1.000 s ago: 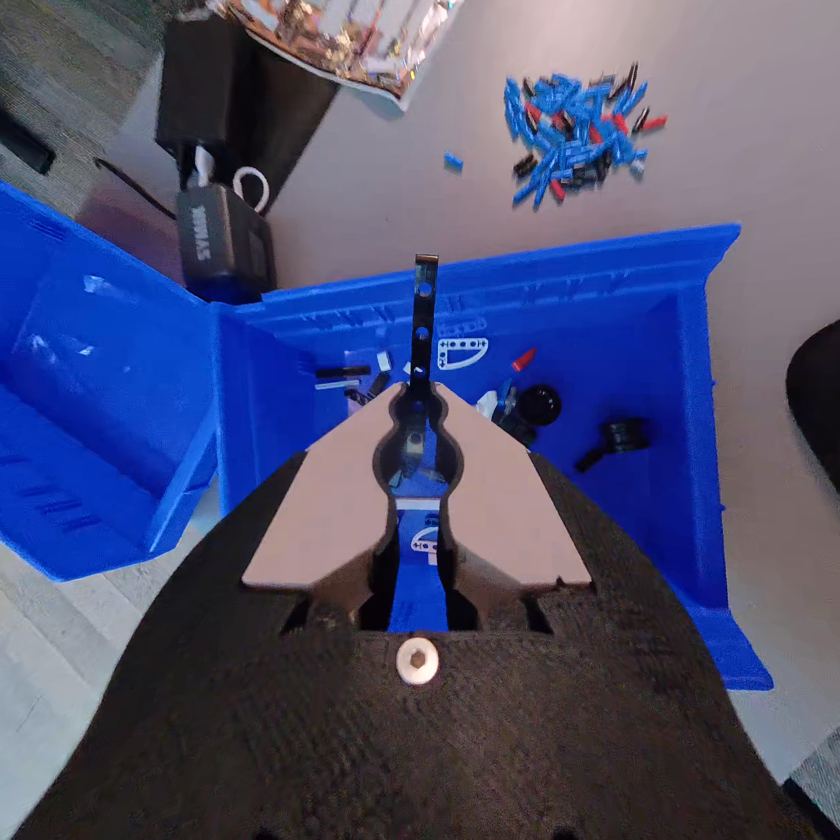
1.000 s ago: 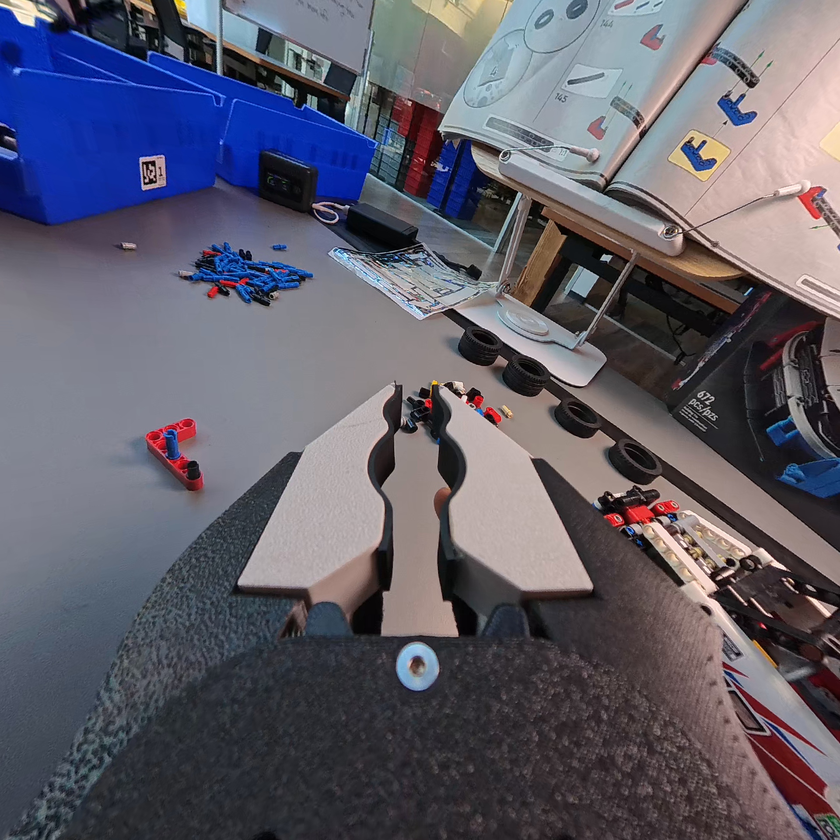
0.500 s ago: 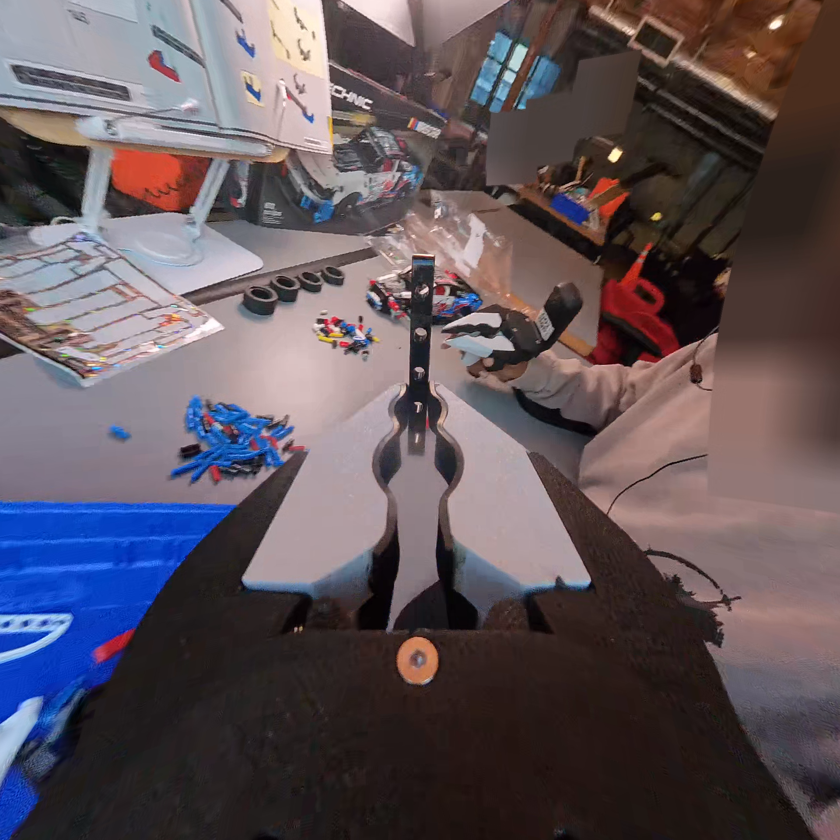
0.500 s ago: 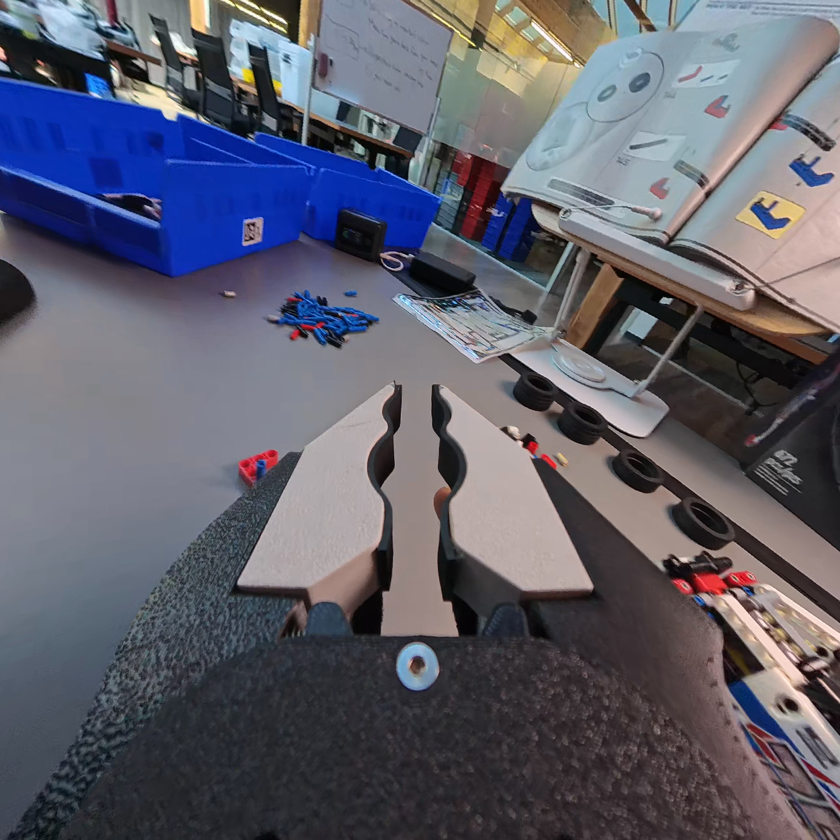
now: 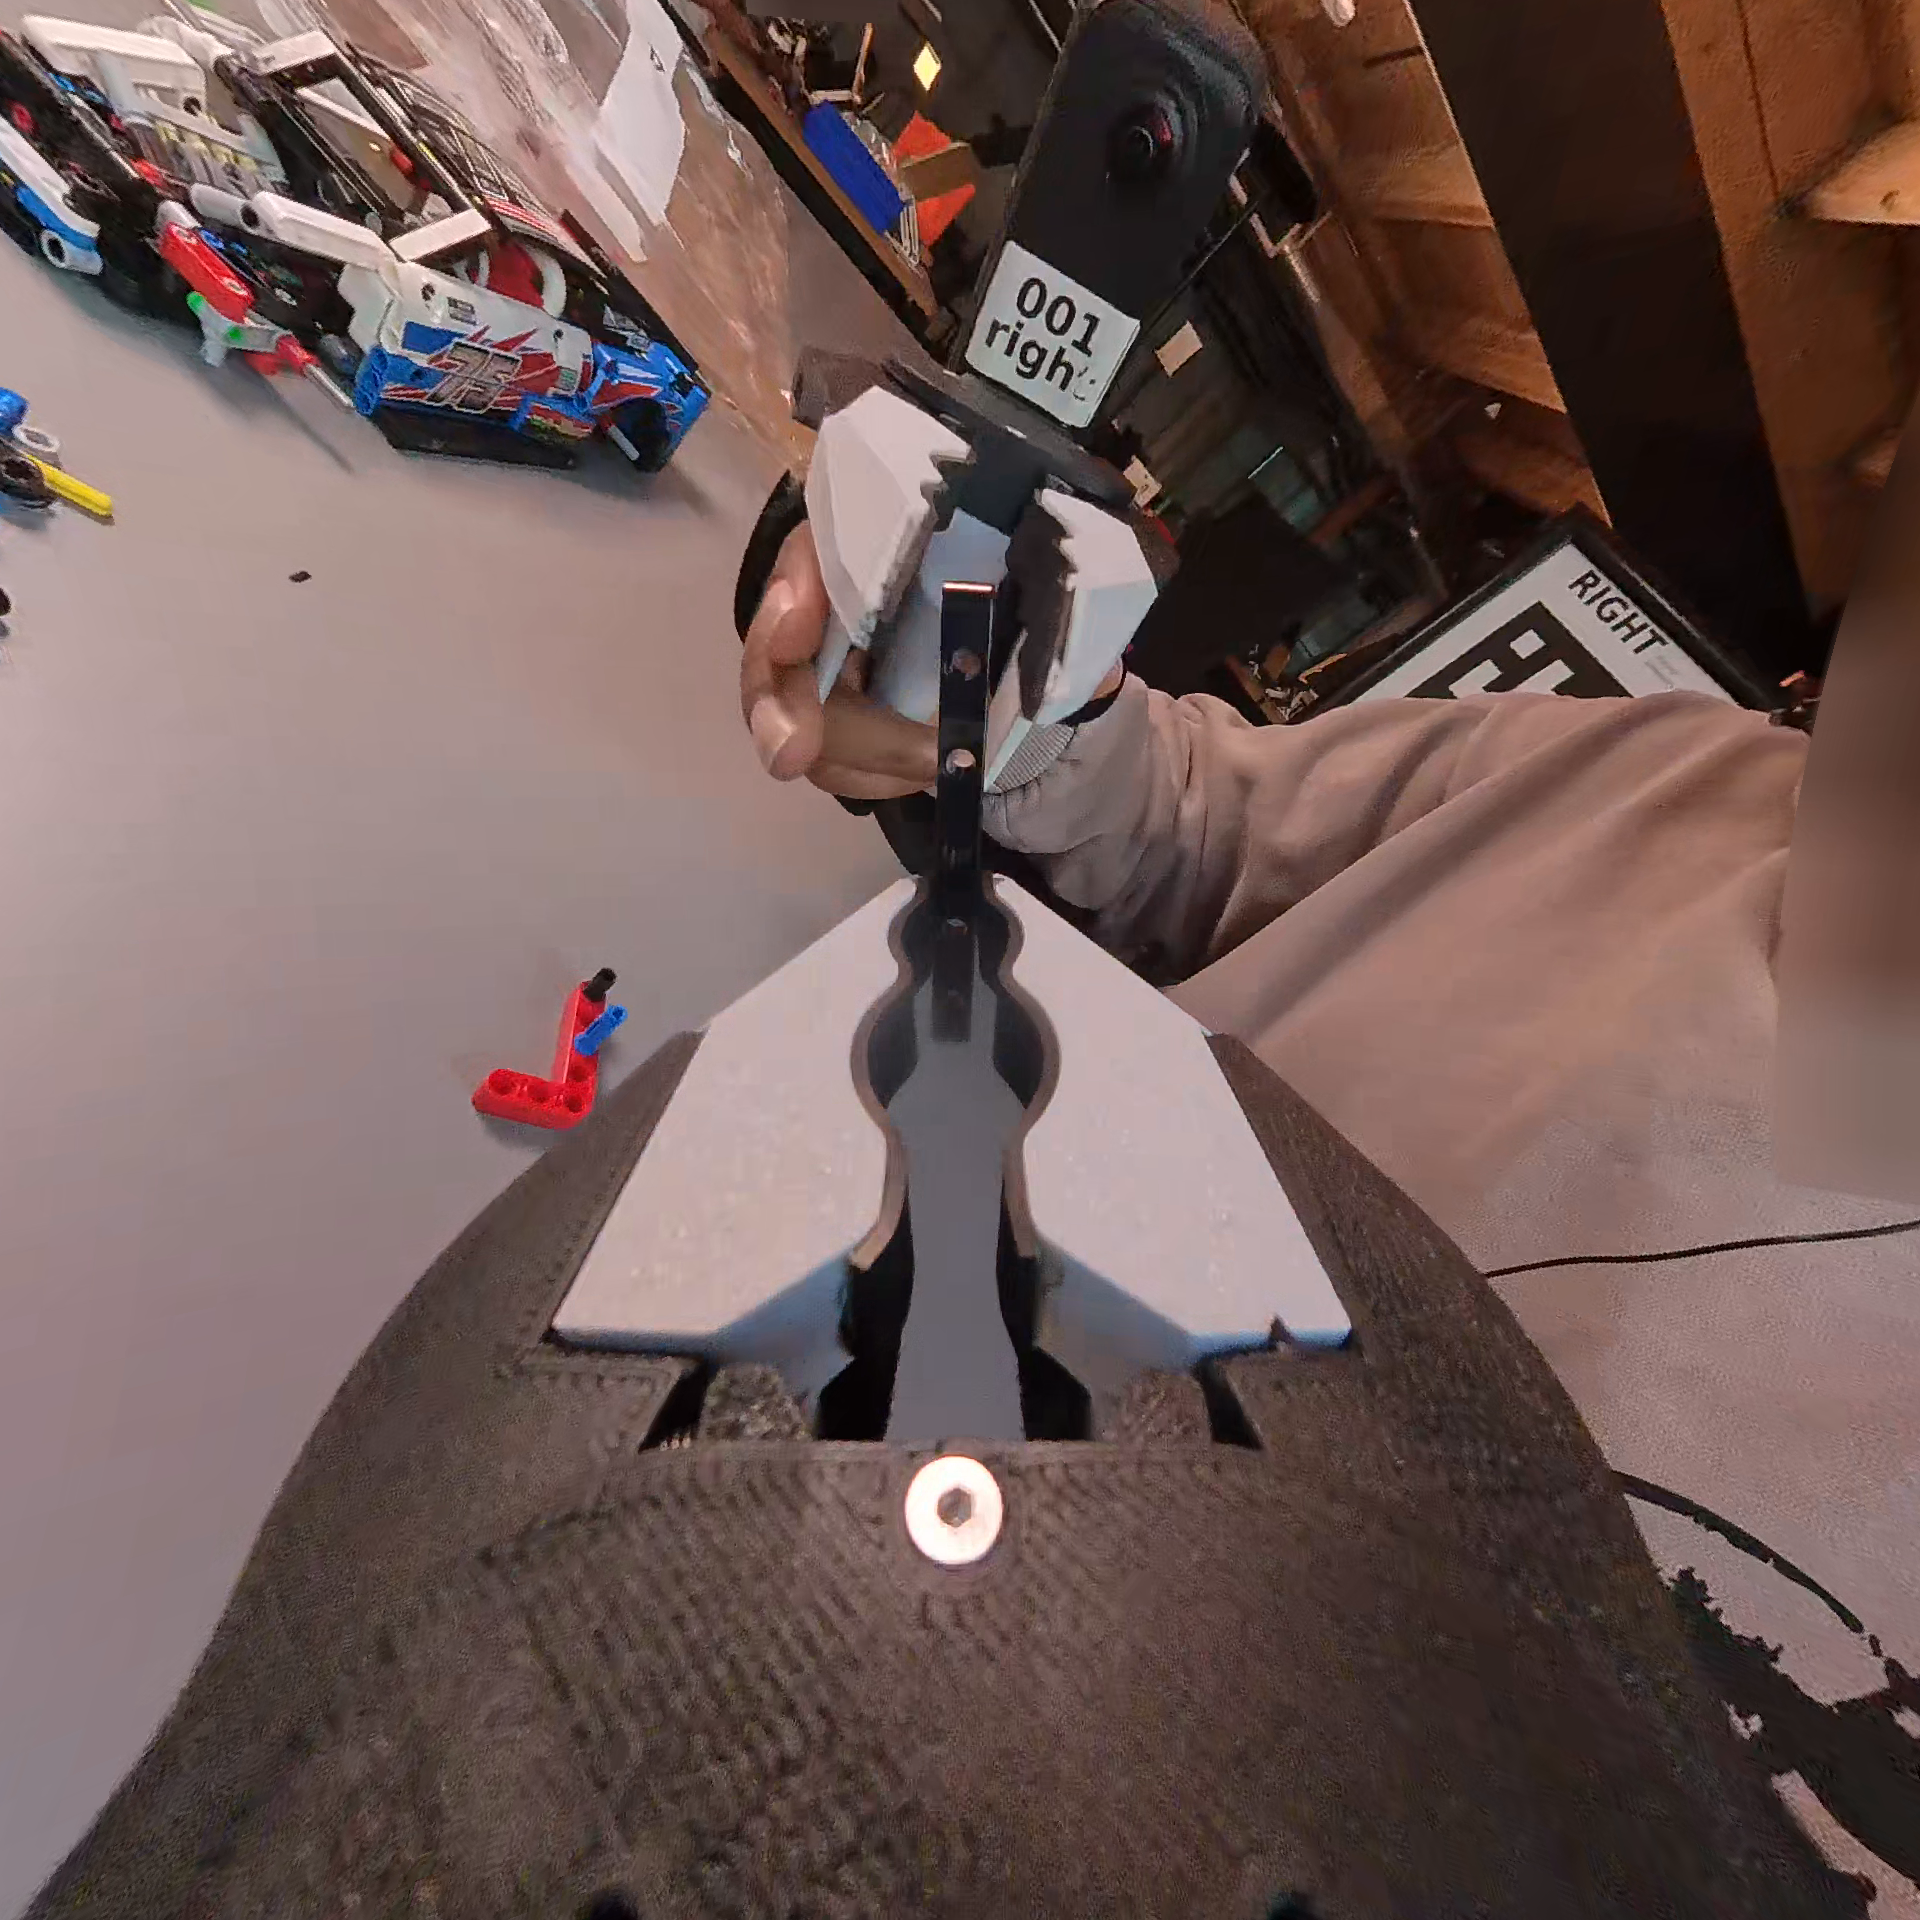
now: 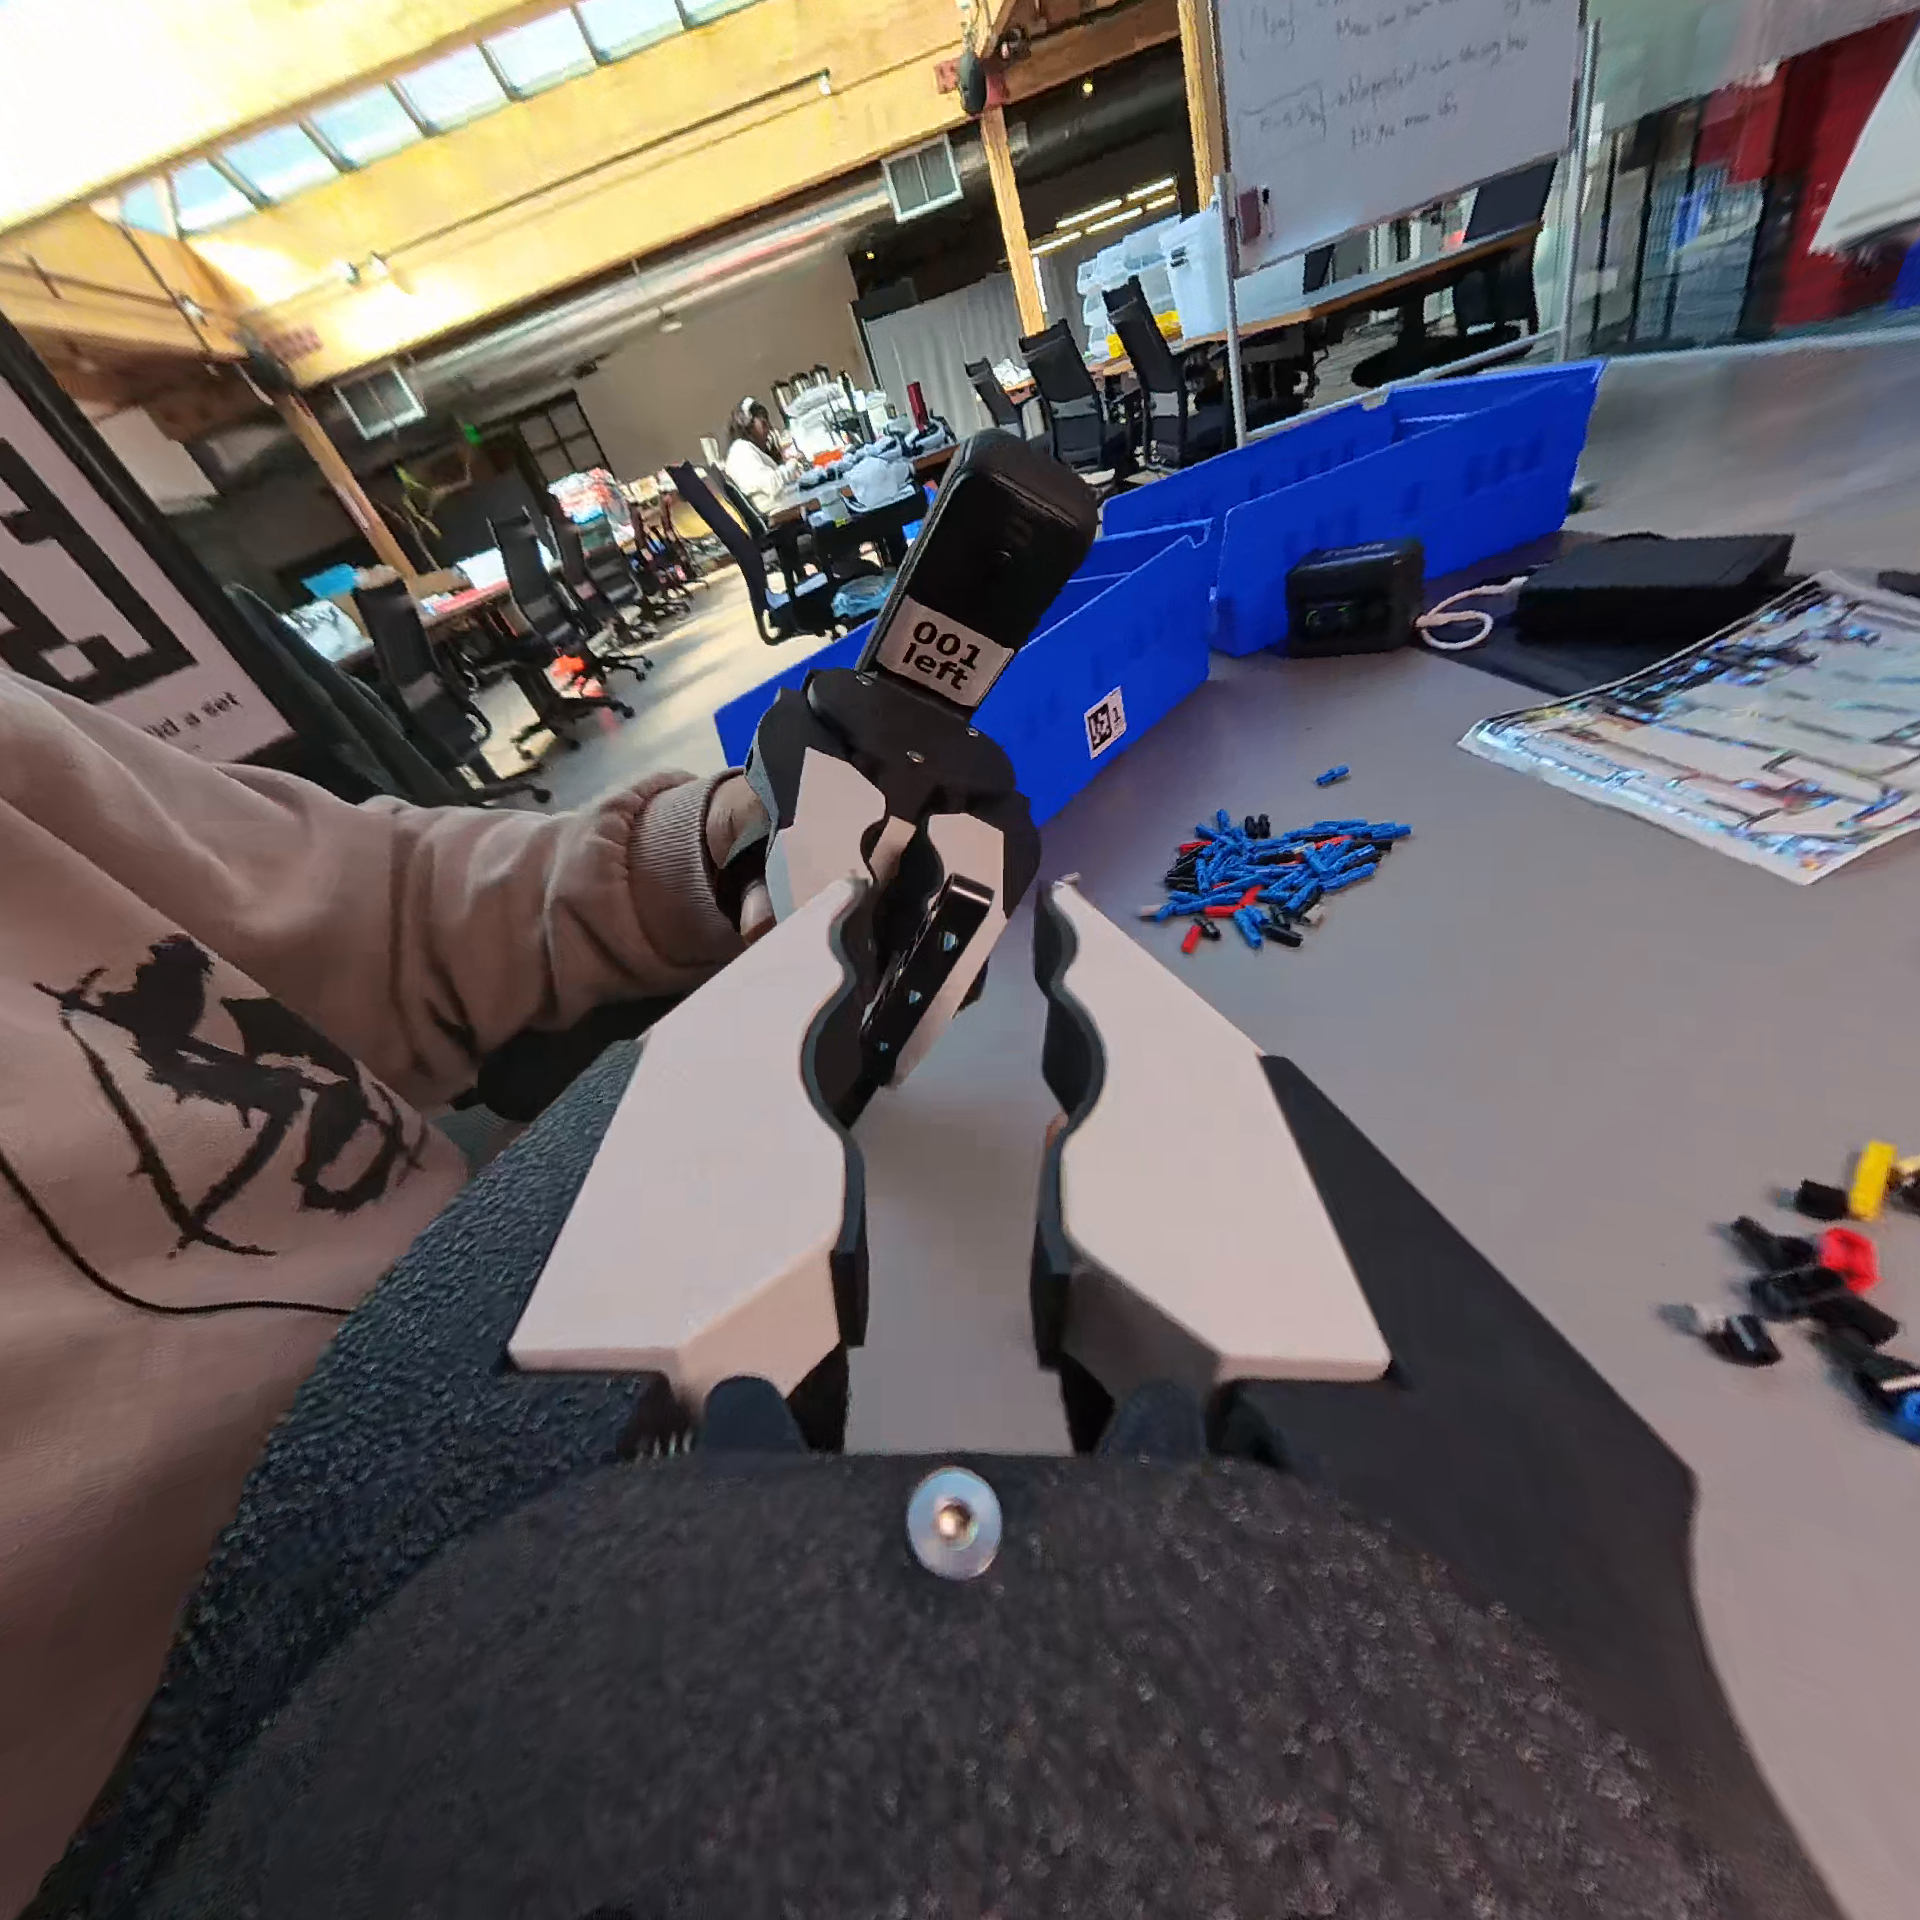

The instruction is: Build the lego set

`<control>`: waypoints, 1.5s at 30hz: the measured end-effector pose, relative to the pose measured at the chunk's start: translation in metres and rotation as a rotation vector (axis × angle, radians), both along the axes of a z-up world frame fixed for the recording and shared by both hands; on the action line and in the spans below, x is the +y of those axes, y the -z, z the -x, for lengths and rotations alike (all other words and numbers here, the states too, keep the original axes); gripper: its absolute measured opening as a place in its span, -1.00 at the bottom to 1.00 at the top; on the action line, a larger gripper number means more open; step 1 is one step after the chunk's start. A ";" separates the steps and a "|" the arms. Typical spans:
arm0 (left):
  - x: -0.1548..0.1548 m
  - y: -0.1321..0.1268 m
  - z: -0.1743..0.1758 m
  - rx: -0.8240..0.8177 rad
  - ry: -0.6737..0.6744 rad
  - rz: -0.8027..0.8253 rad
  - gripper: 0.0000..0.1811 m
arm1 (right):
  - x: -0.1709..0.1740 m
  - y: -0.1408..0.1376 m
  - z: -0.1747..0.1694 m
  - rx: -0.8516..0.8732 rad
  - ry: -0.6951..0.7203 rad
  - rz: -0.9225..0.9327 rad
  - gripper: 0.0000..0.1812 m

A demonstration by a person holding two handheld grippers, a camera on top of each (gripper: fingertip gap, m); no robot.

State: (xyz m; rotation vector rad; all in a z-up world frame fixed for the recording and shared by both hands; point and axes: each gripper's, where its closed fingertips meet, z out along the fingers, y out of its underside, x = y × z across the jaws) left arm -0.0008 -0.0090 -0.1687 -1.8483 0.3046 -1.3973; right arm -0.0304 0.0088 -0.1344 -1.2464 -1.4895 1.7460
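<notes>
Your left hand-held gripper (image 5: 956, 894) is closed on one black beam (image 5: 961, 748) with holes, gripped at its near end. The beam's long axis points straight forward, and its free end reaches toward your right hand-held gripper (image 6: 951, 894), which faces it with the jaws apart and holds nothing. From the right wrist view, the beam lies just ahead, near the left fingertip, so I judge the right hand is the one to take it. Beside the beam, on the counter (image 5: 312, 779), lies one red L-shaped piece (image 5: 540, 1081). Farther from the beam is one partly built car (image 5: 343, 270).
</notes>
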 end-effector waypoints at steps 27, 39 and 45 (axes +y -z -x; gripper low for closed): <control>-0.001 -0.034 0.021 0.747 -0.434 -0.882 -0.90 | 0.008 -0.023 -0.034 0.261 -0.138 0.134 -0.93; -0.004 -0.032 0.017 0.720 -0.402 -0.900 -0.89 | 0.000 -0.020 -0.043 0.260 -0.107 -0.106 -0.93; 0.001 -0.034 0.036 0.670 -0.460 -0.835 -0.88 | 0.008 -0.012 -0.023 0.043 -0.089 0.340 -0.94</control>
